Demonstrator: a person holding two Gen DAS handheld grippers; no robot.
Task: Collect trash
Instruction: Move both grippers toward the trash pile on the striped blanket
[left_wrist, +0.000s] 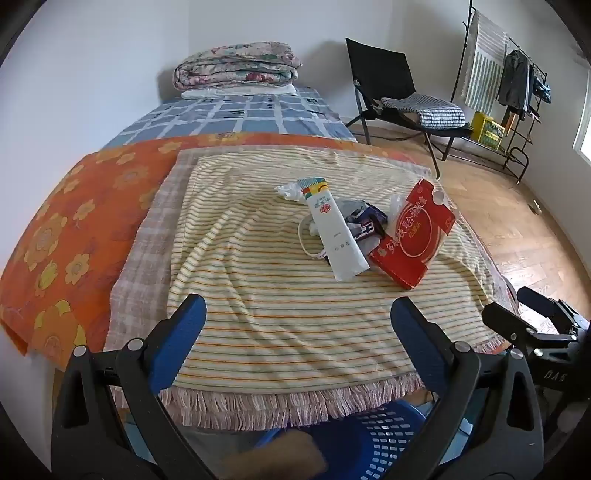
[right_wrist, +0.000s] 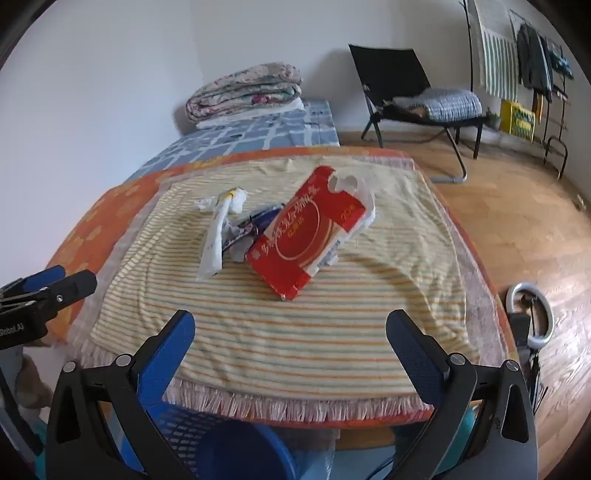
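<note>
A pile of trash lies on the striped towel (left_wrist: 258, 314) on the bed: a red carton (left_wrist: 413, 236) (right_wrist: 310, 232), a white tube-shaped wrapper (left_wrist: 338, 236) (right_wrist: 216, 240), a dark blue wrapper (left_wrist: 364, 221) (right_wrist: 258, 221) and crumpled white tissue (left_wrist: 290, 192) (right_wrist: 207, 203). My left gripper (left_wrist: 299, 314) is open and empty, short of the pile over the towel's near edge. My right gripper (right_wrist: 290, 332) is open and empty, also short of the pile. A blue perforated basket (left_wrist: 380, 439) (right_wrist: 207, 439) stands below the bed's edge under both grippers.
The towel lies on an orange flowered sheet (left_wrist: 74, 221). A folded quilt (left_wrist: 236, 64) sits at the bed's far end. A black folding chair (left_wrist: 399, 99) and a clothes rack (left_wrist: 517, 81) stand on the wood floor to the right. A ring light (right_wrist: 532, 314) stands by the bed's right side.
</note>
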